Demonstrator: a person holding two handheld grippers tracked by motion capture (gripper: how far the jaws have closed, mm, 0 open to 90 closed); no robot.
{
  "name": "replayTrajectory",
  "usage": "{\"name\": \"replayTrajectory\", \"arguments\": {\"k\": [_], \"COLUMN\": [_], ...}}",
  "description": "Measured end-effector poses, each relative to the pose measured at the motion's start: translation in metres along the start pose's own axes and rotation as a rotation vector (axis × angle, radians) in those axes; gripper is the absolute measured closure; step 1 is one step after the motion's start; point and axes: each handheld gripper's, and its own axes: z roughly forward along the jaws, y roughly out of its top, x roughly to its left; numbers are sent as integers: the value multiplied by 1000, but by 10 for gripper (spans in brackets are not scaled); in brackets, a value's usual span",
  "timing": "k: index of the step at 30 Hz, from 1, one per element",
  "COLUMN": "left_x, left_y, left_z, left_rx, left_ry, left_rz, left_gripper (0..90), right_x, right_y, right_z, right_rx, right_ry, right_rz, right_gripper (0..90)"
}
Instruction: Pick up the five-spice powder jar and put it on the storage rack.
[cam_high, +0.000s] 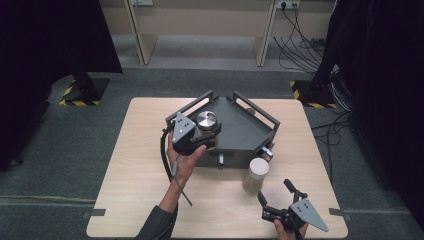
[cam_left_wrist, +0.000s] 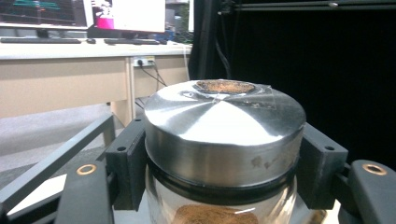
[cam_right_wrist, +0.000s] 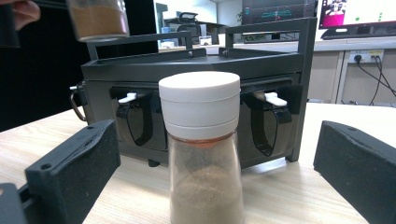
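My left gripper (cam_high: 196, 134) and right gripper (cam_high: 281, 200) are black with blocky, screw-holed jaws, brass-ringed bolts, grey three-cornered top plates, a black cable trailing from the left, and my sleeve (cam_high: 158, 224) looks dark grey.

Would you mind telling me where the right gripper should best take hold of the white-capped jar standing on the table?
Probably the glass neck just under the white cap of the white-capped jar, coming in level from the near side. It stands upright and narrows there, and the right gripper already has its open jaws either side, the rack behind.
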Motion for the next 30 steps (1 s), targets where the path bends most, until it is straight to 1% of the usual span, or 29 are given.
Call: {"name": "replayTrajectory", "arguments": {"k": [1, 3, 4, 6, 11, 13, 15, 17, 21, 22, 23, 24, 30], "left_x": [1, 1, 2, 2, 2, 2, 2, 3, 1, 2, 5, 3, 1], "left_y": [-2, -3, -4, -6, -11, -13, -13, -18, -20, -21, -23, -24, -31], "left_z": [4, 5, 8, 11, 16, 20, 20, 24, 31, 32, 33, 34, 37], "left_rx": [-3, -4, -7, -8, -7, -1, 0, -4, 25, 26, 19, 25, 30], "left_ry": [18, 26, 45, 67, 103, 122, 127, 147, 184, 188, 184, 196, 222], "left_rz": [-3, -2, -10, -10, -4, 6, 6, 10, 40, 39, 47, 35, 41], "left_gripper": [313, 312, 312, 312, 312, 312, 312, 312, 312, 312, 313, 313, 312], "right_x": [0, 0, 0, 0, 0, 0, 0, 0, 0, 0, 0, 0, 0], "right_y": [0, 0, 0, 0, 0, 0, 0, 0, 0, 0, 0, 0, 0], "right_z": [0, 0, 0, 0, 0, 0, 0, 0, 0, 0, 0, 1, 1], "right_rx": [1, 1, -1, -1, 0, 0, 0, 1, 2, 2, 3, 3, 2], "right_ry": [0, -1, 0, 1, 4, 4, 4, 4, 6, 7, 7, 6, 9], "right_rz": [2, 2, 2, 1, 0, 2, 1, 0, 0, 0, -1, -3, 0], "right_gripper": [7, 7, 7, 6, 7, 7, 7, 7, 7, 7, 7, 7, 6]}}
